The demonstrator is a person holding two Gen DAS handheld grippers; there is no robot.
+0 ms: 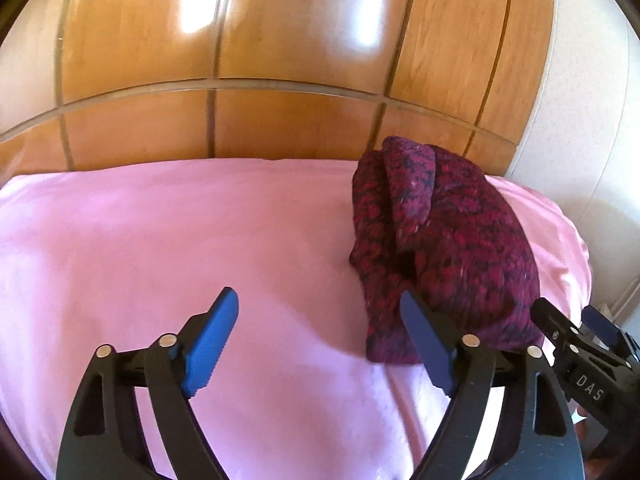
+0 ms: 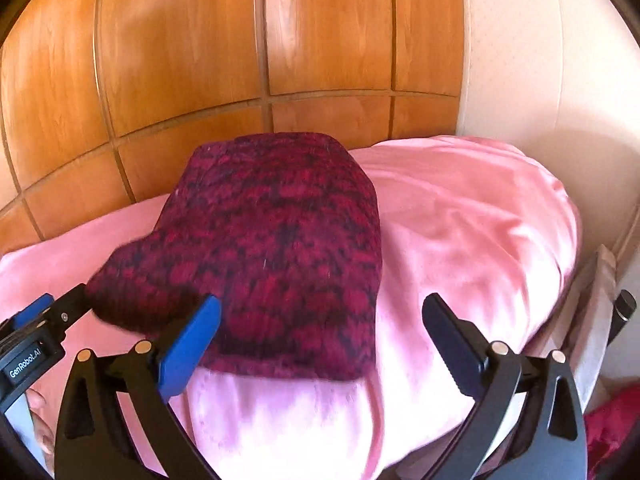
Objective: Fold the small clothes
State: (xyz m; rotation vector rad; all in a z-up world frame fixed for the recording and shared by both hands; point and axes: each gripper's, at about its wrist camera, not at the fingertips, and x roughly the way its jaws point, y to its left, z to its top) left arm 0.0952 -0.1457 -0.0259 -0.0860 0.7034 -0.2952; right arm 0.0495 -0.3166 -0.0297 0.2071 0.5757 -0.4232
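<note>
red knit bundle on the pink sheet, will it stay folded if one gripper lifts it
Probably not: the folded red-and-black knit garment looks thick and soft, so its loose layers, visible at its left edge, would likely sag open. Its fuzzy weave should grip well, not slip.

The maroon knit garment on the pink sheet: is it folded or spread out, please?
Folded: the maroon knit garment lies as a compact block, with layered edges visible in the left wrist view.
</note>
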